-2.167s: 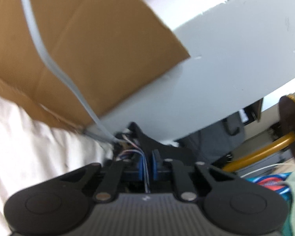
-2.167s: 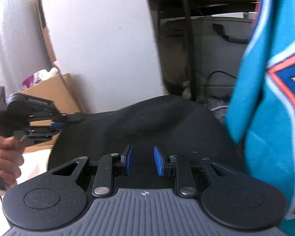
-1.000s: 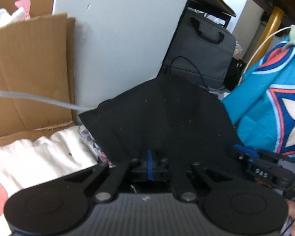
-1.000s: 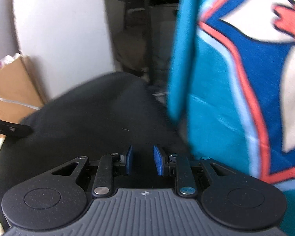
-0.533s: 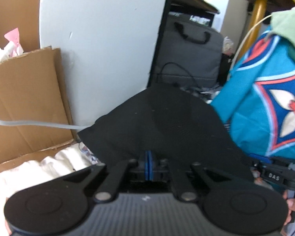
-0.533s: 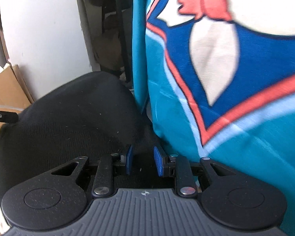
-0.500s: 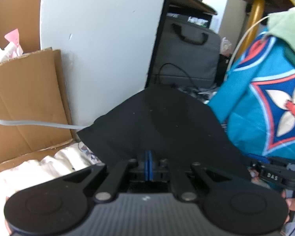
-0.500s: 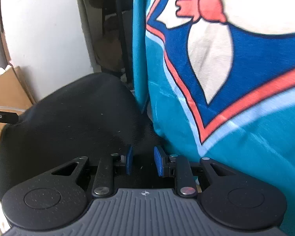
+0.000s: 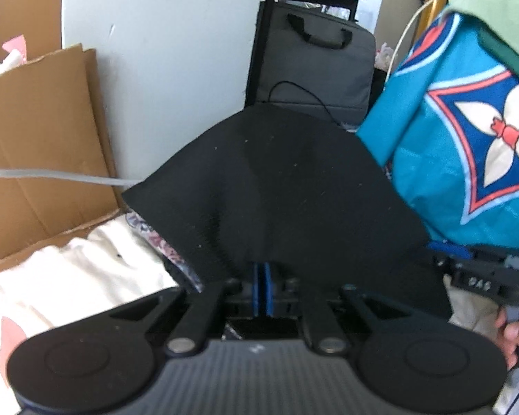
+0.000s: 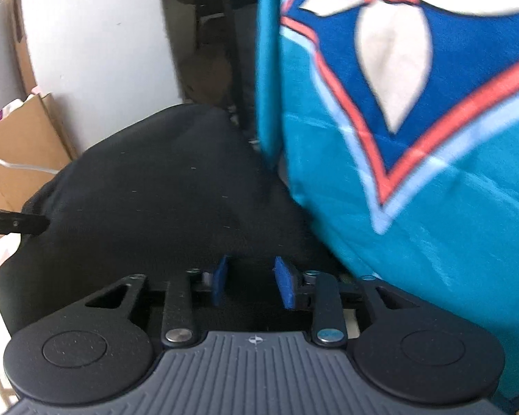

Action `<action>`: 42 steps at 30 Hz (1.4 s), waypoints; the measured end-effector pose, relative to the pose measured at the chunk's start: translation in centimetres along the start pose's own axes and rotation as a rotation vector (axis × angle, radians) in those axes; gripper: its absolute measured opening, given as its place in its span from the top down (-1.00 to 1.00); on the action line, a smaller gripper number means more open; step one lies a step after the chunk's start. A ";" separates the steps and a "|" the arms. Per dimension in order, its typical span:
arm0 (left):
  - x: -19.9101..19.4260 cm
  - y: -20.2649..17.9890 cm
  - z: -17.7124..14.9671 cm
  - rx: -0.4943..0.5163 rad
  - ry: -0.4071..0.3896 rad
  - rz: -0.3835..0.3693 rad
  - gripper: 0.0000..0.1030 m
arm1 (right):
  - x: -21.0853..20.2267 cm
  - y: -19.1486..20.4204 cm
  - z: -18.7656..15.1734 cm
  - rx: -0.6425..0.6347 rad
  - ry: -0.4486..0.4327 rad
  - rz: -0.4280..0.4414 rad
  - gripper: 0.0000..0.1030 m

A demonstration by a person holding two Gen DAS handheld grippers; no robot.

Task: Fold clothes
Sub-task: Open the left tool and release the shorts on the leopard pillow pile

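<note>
Between blue pads, left gripper (image 9: 262, 288) apparently pinches black garment (image 9: 287, 193)

Ahead of the fingers of our left gripper (image 9: 262, 288), the black garment (image 9: 287, 190) hides the lower part of the grey bag (image 9: 315, 69). Beyond our right gripper (image 10: 251, 282), the teal patterned cloth (image 10: 415, 173) is motion-blurred and cut off by the frame's top and right edges. Whether those pads touch the garment, we cannot tell.

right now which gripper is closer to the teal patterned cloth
Right. The right gripper sits beside the teal patterned cloth, jaws open; the left gripper is farther off, pinching the black garment.
</note>
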State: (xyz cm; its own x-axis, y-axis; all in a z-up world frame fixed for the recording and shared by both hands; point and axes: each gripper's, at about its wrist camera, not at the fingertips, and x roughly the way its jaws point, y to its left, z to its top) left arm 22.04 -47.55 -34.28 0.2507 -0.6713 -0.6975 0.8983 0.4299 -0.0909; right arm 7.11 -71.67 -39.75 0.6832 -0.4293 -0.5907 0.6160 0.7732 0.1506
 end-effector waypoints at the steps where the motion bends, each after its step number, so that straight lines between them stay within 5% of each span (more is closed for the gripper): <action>1: 0.0 0.0 0.1 0.008 0.002 0.021 0.95 | -0.2 -0.2 -0.1 -0.006 0.005 0.007 0.17; 14: -4.3 -0.4 0.1 -0.050 0.002 0.035 0.88 | -4.8 -0.9 0.6 0.057 0.051 0.047 0.17; 17: -5.8 -1.0 -0.1 -0.087 -0.007 0.041 0.49 | -5.2 -0.5 1.1 0.066 0.077 0.062 0.02; 19: -6.7 -1.6 -0.3 -0.104 -0.007 0.047 -0.10 | -5.1 0.4 1.4 0.073 0.096 0.072 -0.16; 25: -9.5 -2.4 -0.9 -0.148 0.002 0.034 -0.76 | -6.3 2.1 2.4 0.097 0.130 0.066 -0.65; 29: -11.2 -2.4 -1.7 -0.175 0.025 0.062 -0.83 | -7.5 3.0 3.1 0.105 0.146 0.063 -0.99; 33: -12.6 -2.6 -2.5 -0.177 0.071 0.020 -0.96 | -8.5 4.1 3.6 0.108 0.177 0.063 -0.99; 42: -16.5 -2.8 -3.7 -0.236 0.104 0.047 -0.96 | -11.3 6.6 5.1 0.120 0.192 0.097 -0.99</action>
State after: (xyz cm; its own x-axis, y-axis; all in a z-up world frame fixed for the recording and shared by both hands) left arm 14.04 -35.46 -25.19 0.2411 -0.5866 -0.7731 0.7745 0.5964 -0.2109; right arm 5.47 -64.09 -27.99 0.6619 -0.2503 -0.7065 0.6010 0.7404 0.3008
